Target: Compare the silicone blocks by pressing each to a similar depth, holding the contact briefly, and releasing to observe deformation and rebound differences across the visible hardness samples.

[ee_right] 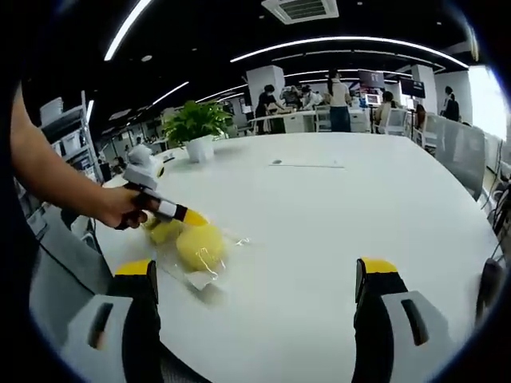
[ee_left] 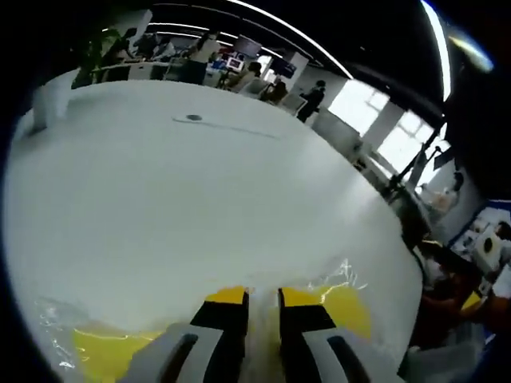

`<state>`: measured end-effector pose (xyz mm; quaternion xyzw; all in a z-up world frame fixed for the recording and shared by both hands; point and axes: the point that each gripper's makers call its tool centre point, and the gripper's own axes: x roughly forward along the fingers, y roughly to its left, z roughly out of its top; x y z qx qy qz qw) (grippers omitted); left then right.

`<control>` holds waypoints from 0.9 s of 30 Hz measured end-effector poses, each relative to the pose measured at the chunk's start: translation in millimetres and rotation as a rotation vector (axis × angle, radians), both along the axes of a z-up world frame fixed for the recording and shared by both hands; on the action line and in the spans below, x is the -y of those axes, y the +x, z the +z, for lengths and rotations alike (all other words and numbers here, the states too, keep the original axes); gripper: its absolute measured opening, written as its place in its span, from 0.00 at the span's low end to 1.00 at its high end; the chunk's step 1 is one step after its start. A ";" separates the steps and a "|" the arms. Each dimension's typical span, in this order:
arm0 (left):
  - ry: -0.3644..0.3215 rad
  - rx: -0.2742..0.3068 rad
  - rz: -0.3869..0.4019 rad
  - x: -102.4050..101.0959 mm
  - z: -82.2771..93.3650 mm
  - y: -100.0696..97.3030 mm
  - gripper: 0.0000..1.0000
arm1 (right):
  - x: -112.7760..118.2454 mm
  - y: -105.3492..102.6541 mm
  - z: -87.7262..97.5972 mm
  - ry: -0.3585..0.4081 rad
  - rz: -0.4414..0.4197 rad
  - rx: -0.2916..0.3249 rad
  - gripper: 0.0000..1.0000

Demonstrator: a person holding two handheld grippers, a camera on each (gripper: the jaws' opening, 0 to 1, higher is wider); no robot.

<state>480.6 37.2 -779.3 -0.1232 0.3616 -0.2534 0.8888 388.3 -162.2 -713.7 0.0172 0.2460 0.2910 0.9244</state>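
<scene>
While the left gripper (ee_left: 263, 299) bears down with its jaws nearly together, their yellow tips sit on the yellow silicone blocks (ee_right: 192, 242), which lie in a clear plastic bag (ee_right: 209, 271) near the table's (ee_right: 335, 239) left edge. Whether the jaws pinch the bag I cannot tell. From the right gripper view the person's hand (ee_right: 124, 209) steers that tool, and the right gripper (ee_right: 263, 279) hangs wide open over bare table, well apart from the blocks. I'd press straight down, gently, and hold steady; the slick bag could slide. Farther off stand a potted plant (ee_right: 196, 128) and people at desks.
</scene>
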 end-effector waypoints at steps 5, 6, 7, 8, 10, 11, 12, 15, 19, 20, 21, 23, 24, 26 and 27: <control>-0.029 0.165 -0.054 8.3 44.2 9.0 0.44 | -0.5 0.5 -1.5 -0.024 -0.005 -0.008 0.97; -0.030 0.175 -0.074 10.6 49.2 8.4 0.49 | -1.1 0.8 -0.6 -0.023 -0.005 -0.006 0.97; -0.019 0.204 -0.111 12.7 57.8 7.0 0.53 | -2.7 1.6 1.3 -0.021 -0.001 -0.003 0.97; -0.005 0.238 -0.142 13.7 64.4 6.4 0.64 | -3.7 2.3 2.5 -0.022 0.002 -0.001 0.97; 0.026 0.350 -0.196 13.7 83.5 4.6 0.89 | -5.2 4.4 6.5 -0.021 0.007 0.009 0.97; 0.023 0.383 -0.203 12.5 91.7 2.6 1.00 | -5.8 5.6 8.5 -0.018 0.008 0.015 0.97; 0.058 0.408 -0.220 3.4 100.8 -3.5 0.97 | -5.9 6.3 9.6 -0.018 0.007 0.019 0.97; 0.056 0.424 -0.219 -15.2 117.9 -13.5 1.00 | -9.0 6.8 11.7 -0.005 0.008 0.022 0.97; 0.096 0.434 -0.204 -51.5 128.6 -33.1 1.00 | -13.2 7.0 16.6 -0.009 0.023 0.034 0.97; 0.110 0.438 -0.198 -59.1 129.9 -37.5 1.00 | -13.3 7.0 17.9 -0.008 0.025 0.035 0.97; 0.116 0.441 -0.197 -65.9 130.9 -42.3 1.00 | -13.6 6.5 19.3 -0.007 0.028 0.035 0.97; 0.134 0.438 -0.184 -83.6 132.3 -52.6 1.00 | -15.8 4.4 20.5 -0.023 0.050 0.042 0.97; 0.130 0.439 -0.176 -90.1 134.3 -56.9 1.00 | -17.3 1.6 18.7 -0.073 0.088 0.049 0.97; 0.133 0.447 -0.173 -102.1 138.6 -68.1 1.00 | -26.4 -3.6 21.2 -0.075 0.125 0.056 0.97; 0.140 0.450 -0.173 -106.4 139.9 -72.1 1.00 | -27.5 -4.8 23.7 -0.070 0.119 0.058 0.97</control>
